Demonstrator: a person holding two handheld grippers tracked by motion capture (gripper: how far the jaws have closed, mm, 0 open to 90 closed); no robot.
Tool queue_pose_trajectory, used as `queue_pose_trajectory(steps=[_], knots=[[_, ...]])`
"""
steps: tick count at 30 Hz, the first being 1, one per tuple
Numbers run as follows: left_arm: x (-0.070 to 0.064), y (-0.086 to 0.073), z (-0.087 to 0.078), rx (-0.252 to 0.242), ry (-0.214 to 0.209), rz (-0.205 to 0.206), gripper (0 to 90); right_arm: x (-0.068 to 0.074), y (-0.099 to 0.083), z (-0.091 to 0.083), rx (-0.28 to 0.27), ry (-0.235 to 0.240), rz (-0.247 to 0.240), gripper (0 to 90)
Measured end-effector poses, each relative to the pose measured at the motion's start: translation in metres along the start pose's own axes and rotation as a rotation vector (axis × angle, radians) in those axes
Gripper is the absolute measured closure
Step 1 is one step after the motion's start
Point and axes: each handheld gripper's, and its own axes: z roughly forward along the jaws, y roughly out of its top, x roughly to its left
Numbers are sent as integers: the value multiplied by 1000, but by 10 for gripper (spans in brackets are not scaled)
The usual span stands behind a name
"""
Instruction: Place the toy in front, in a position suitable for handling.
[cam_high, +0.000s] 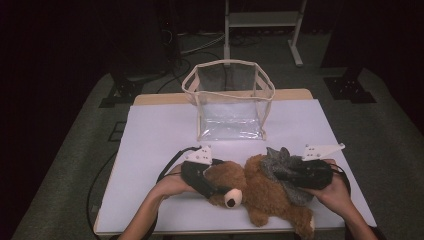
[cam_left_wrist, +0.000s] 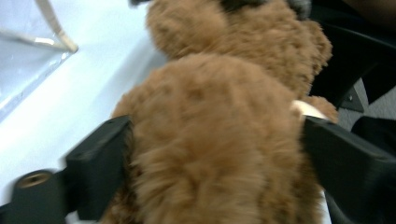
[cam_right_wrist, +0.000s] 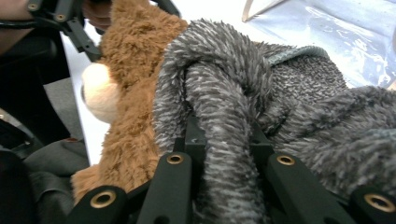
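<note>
Hands low over the table: left hand-held gripper (cam_high: 212, 182) clamps teddy bear's (cam_high: 260, 192) head, right hand-held gripper (cam_high: 280, 172) pinches its grey jacket (cam_high: 280, 160).

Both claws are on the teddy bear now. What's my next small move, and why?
Probably lift with both together. The left claw clamps the teddy bear at its head, the right claw pinches its grey fuzzy garment, and the clear bag stands open behind.
</note>
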Motion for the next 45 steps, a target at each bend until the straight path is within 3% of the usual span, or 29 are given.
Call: queue_pose_trajectory(steps=[1, 6, 12, 15, 18, 23, 28, 32, 36, 39, 41, 45], knots=[[1, 0, 2, 12, -11, -22, 12, 2, -1, -1, -2, 7, -1, 768], [1, 6, 8, 8, -36, -58, 9, 10, -7, -4, -6, 7, -26, 773], [0, 12, 23, 36, -65, -40, 28, 15, -11, -6, -10, 14, -36, 772], [0, 18, 20, 41, -15, 15, 291, 10, -12, -7, -28, 8, -11, 769], [3, 26, 14, 65, 41, 72, 409, 2, -8, -8, -43, -3, 10, 765], [22, 44, 6, 103, 134, 131, 457, -24, 18, 3, -48, -5, 18, 765], [46, 51, -9, 121, 209, 146, 456, -48, 44, 22, -27, 6, 23, 765], [48, 45, -19, 106, 217, 143, 437, -61, 59, 39, -9, 17, 24, 764], [37, 29, -24, 92, 193, 150, 367, -55, 52, 52, 33, 79, 6, 765], [24, 17, -31, 43, 165, 130, 220, -38, 42, 50, 20, 99, -31, 767], [19, 13, -37, 14, 137, 114, 106, -24, 35, 45, 20, 84, -66, 770], [17, 1, -44, -57, 180, 98, 124, -2, 25, 35, 19, 68, -114, 770]])
